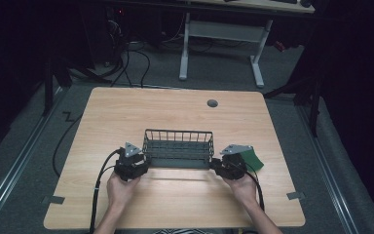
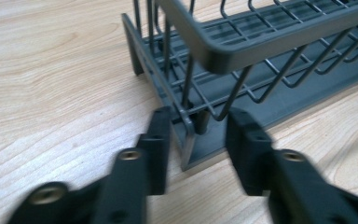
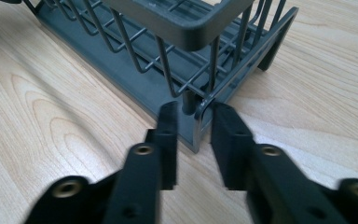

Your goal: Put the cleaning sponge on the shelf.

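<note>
the left gripper [image 2: 196, 140] has its jaws parted around the near left corner of the wire basket [image 1: 177, 148], the corner post and the edge of the base standing in the gap with daylight on both sides, so nothing is pinched yet. the right gripper [image 3: 193, 135] mirrors it at the near right corner, jaws apart astride the bent wire end and base lip, again not pressing that i can see. the basket sits square on the bench [image 1: 126, 112], a little nearer the person than the middle, with a hand at each end. it looks like a rigid thing: thin coated wire walls, a thick flat rim on top, a solid slab-like tray beneath. i'd guess it is light and stiff, not fragile, but the coated wire is narrow and smooth and could twist or slip in flat pads. the base edge or the corner posts look the surest holds, taken evenly at both ends so it lifts level. a green card [image 1: 252, 160] lies just beside the right hand [image 1: 245, 187].
</note>
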Demonstrator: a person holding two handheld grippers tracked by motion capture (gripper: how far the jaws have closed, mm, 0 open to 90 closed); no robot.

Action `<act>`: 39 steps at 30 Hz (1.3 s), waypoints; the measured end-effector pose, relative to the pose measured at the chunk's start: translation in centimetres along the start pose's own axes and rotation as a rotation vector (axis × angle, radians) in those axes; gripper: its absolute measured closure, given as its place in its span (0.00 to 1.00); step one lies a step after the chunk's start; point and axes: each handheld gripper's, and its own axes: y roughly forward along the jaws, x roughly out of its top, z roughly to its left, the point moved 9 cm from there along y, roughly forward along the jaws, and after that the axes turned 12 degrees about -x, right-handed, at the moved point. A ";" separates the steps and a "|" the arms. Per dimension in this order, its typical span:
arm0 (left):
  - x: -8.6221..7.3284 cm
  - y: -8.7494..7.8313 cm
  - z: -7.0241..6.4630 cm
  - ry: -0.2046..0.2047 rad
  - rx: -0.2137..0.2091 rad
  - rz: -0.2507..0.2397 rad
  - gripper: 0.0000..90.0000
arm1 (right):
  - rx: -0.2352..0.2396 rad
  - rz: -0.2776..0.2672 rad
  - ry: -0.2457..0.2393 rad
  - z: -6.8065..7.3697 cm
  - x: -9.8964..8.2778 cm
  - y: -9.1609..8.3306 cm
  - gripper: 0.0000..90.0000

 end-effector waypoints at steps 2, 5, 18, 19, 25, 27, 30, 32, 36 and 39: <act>-0.2 0.0 0.2 -0.008 -0.002 0.000 0.52 | -0.014 -0.005 0.004 -0.2 0.0 -0.2 0.67; -0.7 -0.4 0.4 -0.032 -0.029 -0.020 0.45 | -0.028 -0.018 0.015 -0.7 0.2 -0.7 0.59; -2.5 -2.6 2.3 -0.054 -0.014 -0.036 0.37 | -0.140 -0.094 0.107 -4.3 -0.3 -2.3 0.40; -2.6 -2.8 2.7 -0.060 -0.002 -0.037 0.37 | -0.155 -0.100 0.108 -4.7 -0.4 -2.5 0.39; -3.3 -3.4 4.8 -0.075 0.062 -0.024 0.37 | -0.214 -0.108 0.153 -6.7 -1.2 -3.1 0.36; -3.4 -3.6 5.7 -0.071 0.096 -0.018 0.37 | -0.237 -0.099 0.166 -7.6 -1.7 -3.2 0.34; -3.4 -3.9 6.8 -0.071 0.138 -0.022 0.37 | -0.284 -0.080 0.192 -9.2 -2.6 -3.3 0.33; -3.4 -4.1 7.4 -0.078 0.157 -0.024 0.37 | -0.294 -0.076 0.195 -9.6 -2.8 -3.3 0.33; -3.4 -4.2 8.2 -0.086 0.182 -0.033 0.37 | -0.325 -0.040 0.214 -11.0 -3.6 -3.3 0.31; -3.8 -3.9 8.6 -0.090 0.191 -0.021 0.37 | -0.345 -0.015 0.236 -12.1 -4.0 -3.2 0.30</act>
